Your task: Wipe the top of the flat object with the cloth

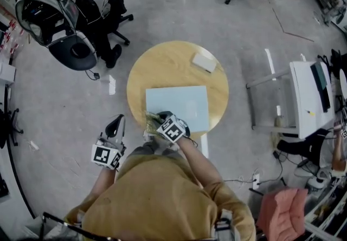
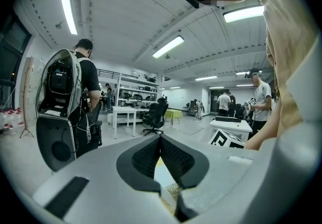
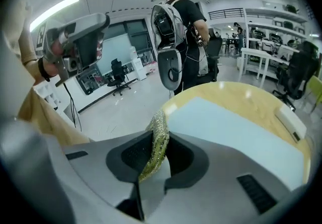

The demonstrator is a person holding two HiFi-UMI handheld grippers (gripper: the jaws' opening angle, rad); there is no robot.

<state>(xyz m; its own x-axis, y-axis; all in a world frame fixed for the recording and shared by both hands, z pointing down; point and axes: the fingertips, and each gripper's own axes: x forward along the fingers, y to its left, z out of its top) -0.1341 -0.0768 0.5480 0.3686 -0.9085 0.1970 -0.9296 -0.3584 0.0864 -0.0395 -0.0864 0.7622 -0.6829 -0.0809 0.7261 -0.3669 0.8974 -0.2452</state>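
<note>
A pale blue flat board (image 1: 181,105) lies on the round wooden table (image 1: 157,64). My right gripper (image 1: 160,120) sits at the board's near left corner, shut on a yellow-green cloth (image 1: 151,121). In the right gripper view the cloth (image 3: 157,140) stands pinched between the jaws of the right gripper (image 3: 160,143), with the board (image 3: 226,127) spread out beyond. My left gripper (image 1: 115,125) hangs off the table's left side over the floor, jaws together and holding nothing. In its own view the left gripper (image 2: 160,140) shows its pads meeting at the tip.
A small white block (image 1: 204,62) rests on the table beyond the board. A person wearing a backpack rig (image 1: 59,15) stands at the far left among office chairs. A white desk (image 1: 310,99) stands to the right, cables and a pink item (image 1: 282,210) beside it.
</note>
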